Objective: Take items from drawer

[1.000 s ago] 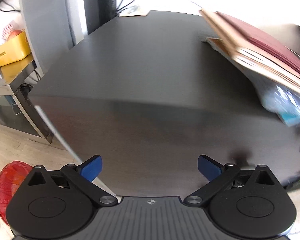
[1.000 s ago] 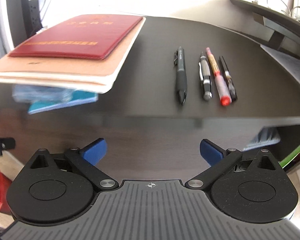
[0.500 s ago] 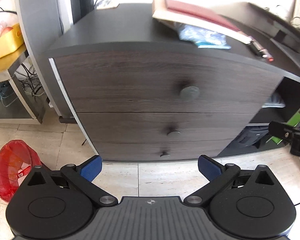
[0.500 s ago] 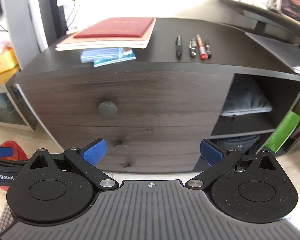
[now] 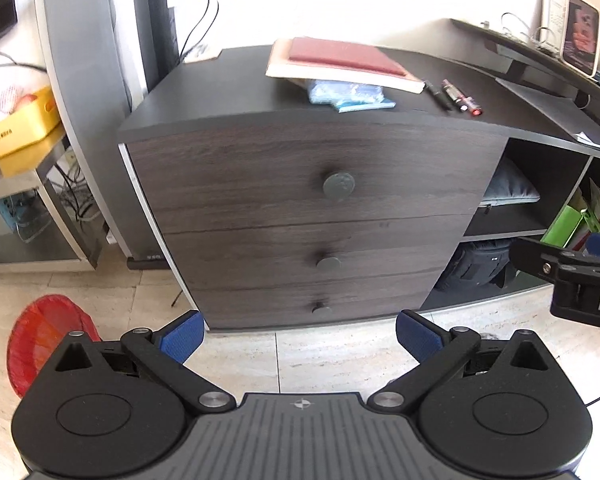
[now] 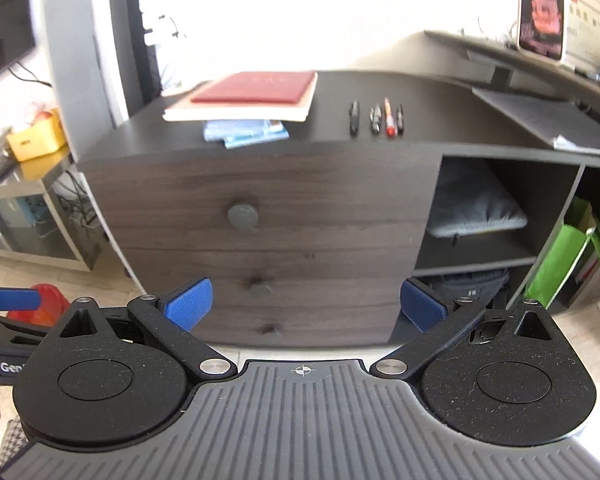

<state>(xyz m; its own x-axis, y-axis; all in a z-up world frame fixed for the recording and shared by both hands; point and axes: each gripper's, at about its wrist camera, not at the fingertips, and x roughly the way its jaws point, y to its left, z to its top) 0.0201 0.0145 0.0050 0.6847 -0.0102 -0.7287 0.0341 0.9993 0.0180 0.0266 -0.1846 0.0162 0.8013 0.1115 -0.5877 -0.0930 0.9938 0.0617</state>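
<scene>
Both handheld tongs hang released and empty in front of a dark wood cabinet, well short of it. The left gripper [image 5: 298,334] has its blue pads [image 5: 180,334] spread wide over pale floor tiles; the right gripper [image 6: 305,306] is likewise spread, its pads [image 6: 188,304] framing the lower drawers. In the left wrist view the right tool's black body juts in at the right edge; in the right wrist view the left tool's blue tip appears at the far left.

The top drawer [image 5: 260,176] is shut, its round grey knob [image 5: 339,186] centred on the front, with two more shut drawers and smaller knobs below.

On the cabinet top lie a red booklet [image 6: 256,87] stacked on tan notebooks [image 6: 240,111], which partly cover a blue packet [image 6: 246,131] near the front edge. To their right, four pens [image 6: 376,118] lie side by side, pointing toward the front edge.

Right of the drawers, open shelves hold a grey cushion [image 6: 472,208] above a dark bag [image 6: 468,282], with a green bag [image 6: 556,260] farther right. On the floor at left sits a red basket [image 5: 44,334]; a yellow box [image 5: 22,128] rests on a side stand beyond it.
</scene>
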